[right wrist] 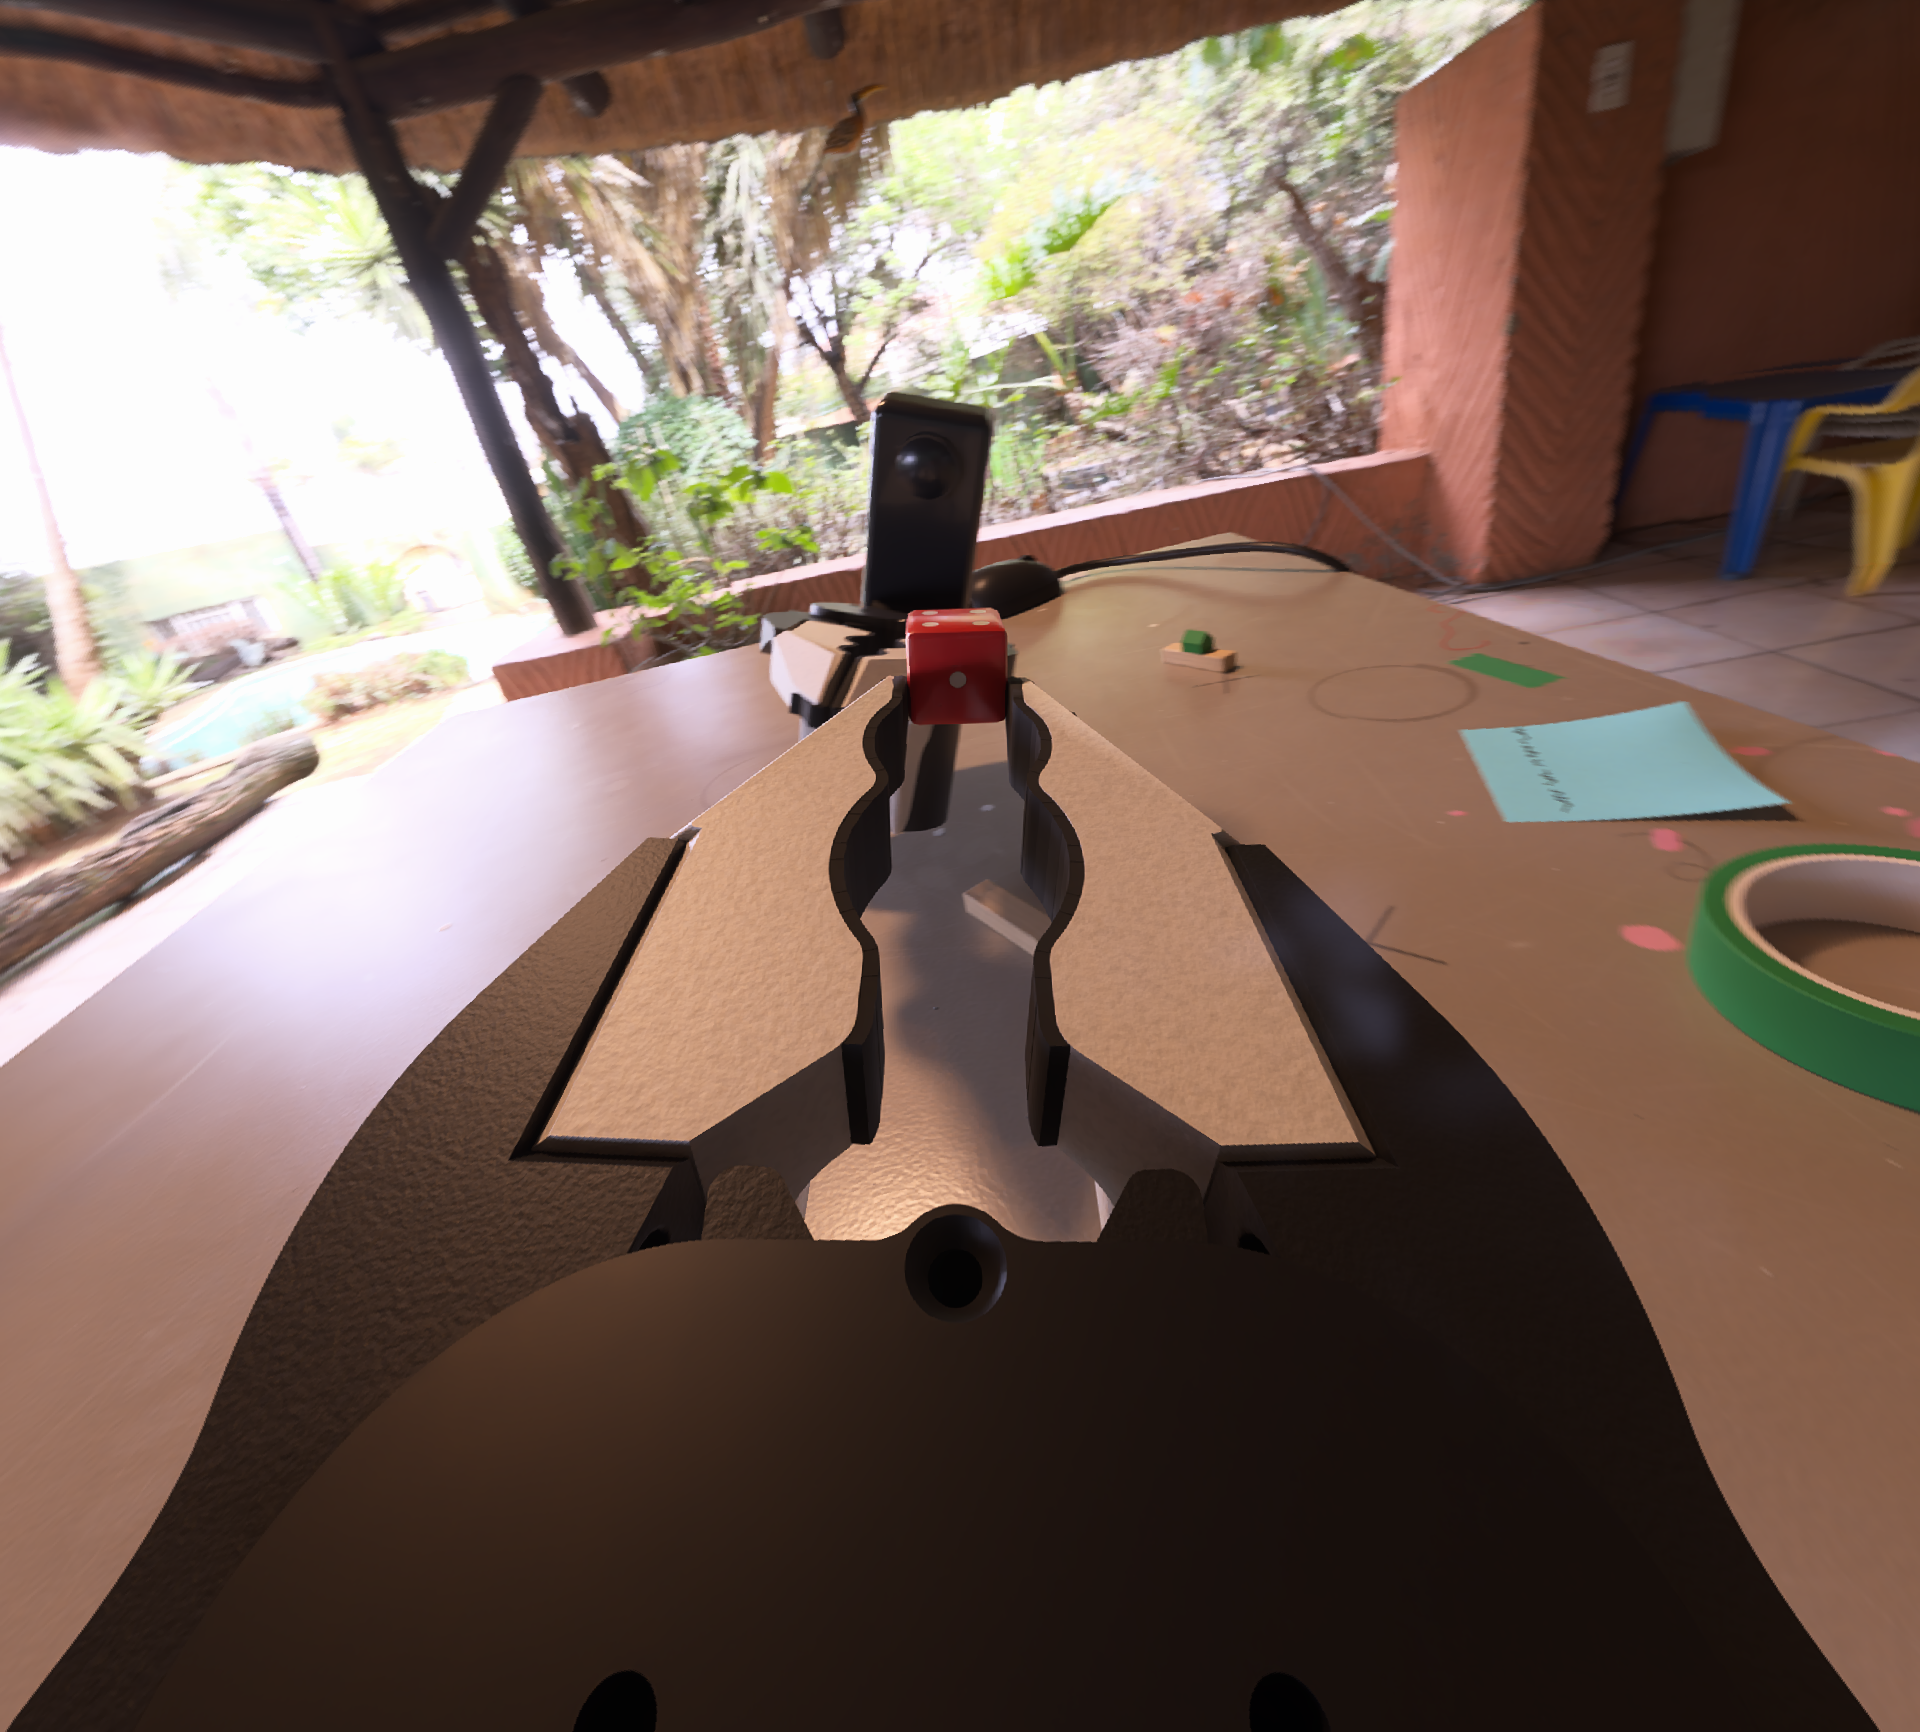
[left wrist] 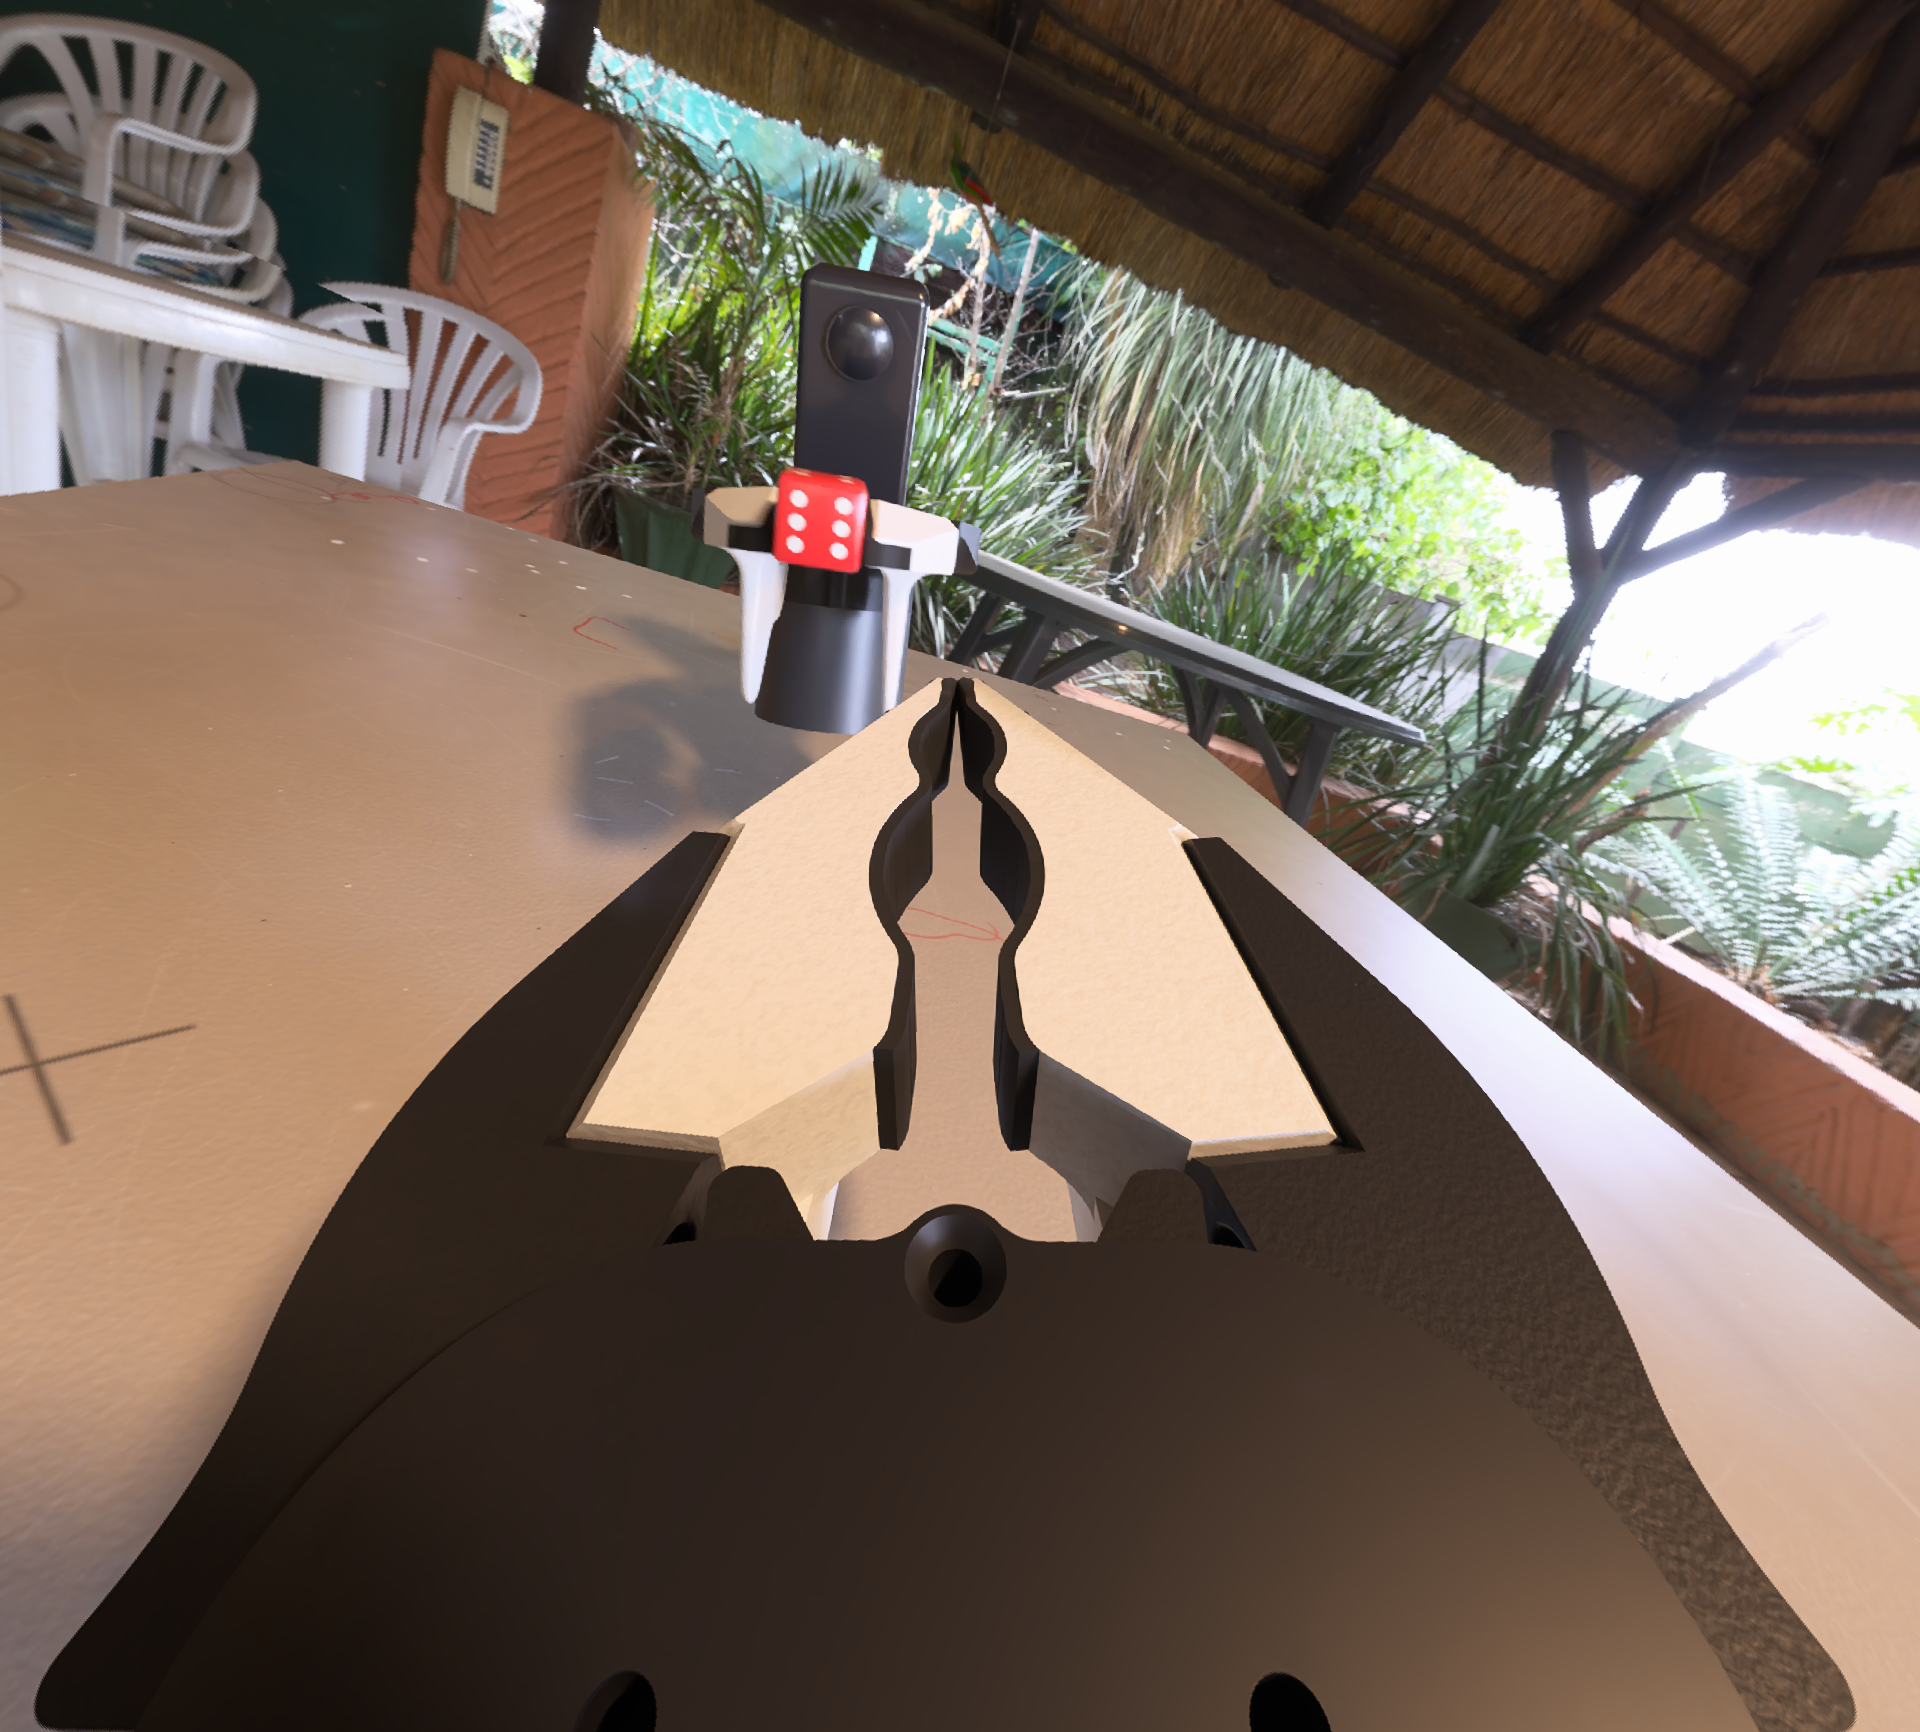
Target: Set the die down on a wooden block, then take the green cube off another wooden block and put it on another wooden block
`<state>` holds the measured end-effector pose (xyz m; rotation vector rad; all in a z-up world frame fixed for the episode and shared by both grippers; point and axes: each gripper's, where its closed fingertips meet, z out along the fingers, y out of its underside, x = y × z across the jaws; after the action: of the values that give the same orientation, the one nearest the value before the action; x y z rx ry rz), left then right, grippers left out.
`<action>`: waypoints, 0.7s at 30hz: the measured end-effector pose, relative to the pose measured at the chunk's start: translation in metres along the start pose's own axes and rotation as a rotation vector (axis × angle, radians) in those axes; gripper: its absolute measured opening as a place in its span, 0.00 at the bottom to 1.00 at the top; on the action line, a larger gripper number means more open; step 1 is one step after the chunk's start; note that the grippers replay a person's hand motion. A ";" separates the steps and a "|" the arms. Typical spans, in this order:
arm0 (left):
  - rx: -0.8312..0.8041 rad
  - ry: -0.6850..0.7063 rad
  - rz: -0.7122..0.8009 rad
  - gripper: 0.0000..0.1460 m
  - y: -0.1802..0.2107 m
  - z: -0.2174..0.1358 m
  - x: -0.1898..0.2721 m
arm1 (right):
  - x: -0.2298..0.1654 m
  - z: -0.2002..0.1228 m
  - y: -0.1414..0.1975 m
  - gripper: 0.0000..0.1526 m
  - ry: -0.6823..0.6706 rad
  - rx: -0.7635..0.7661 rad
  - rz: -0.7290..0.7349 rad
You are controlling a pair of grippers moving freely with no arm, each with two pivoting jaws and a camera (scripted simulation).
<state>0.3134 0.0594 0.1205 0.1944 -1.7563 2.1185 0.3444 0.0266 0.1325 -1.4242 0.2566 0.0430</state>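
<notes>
Die (left wrist: 820,521), red with white pips, sits at 12 o'clock in the left wrist view, clamped by the right gripper (left wrist: 821,529) facing in; the left gripper (left wrist: 956,695) is pinched closed, empty, above the table (left wrist: 260,747).

Right wrist view: die at 12 o'clock between the fingertips (right wrist: 1023,706); green cube (right wrist: 1197,640) on a wooden block (right wrist: 1200,659) at 1 o'clock; green tape roll (right wrist: 1787,986) at 3 o'clock.

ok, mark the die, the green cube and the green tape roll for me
die (right wrist: 956,680): right wrist view, its near red face, between the right gripper's fingertips.
green cube (right wrist: 1197,641): right wrist view, its front face, atop a wooden block.
green tape roll (right wrist: 1766,1007): right wrist view, its outer green wall.
</notes>
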 end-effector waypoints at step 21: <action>-0.004 0.010 -0.051 0.00 0.001 0.000 -0.002 | 0.040 -0.315 -0.015 0.12 1.118 -1.086 0.122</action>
<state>0.3149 0.0586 0.1189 0.2246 -1.7313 2.0771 0.3383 -0.2895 0.0999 -2.3886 1.3965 -0.6182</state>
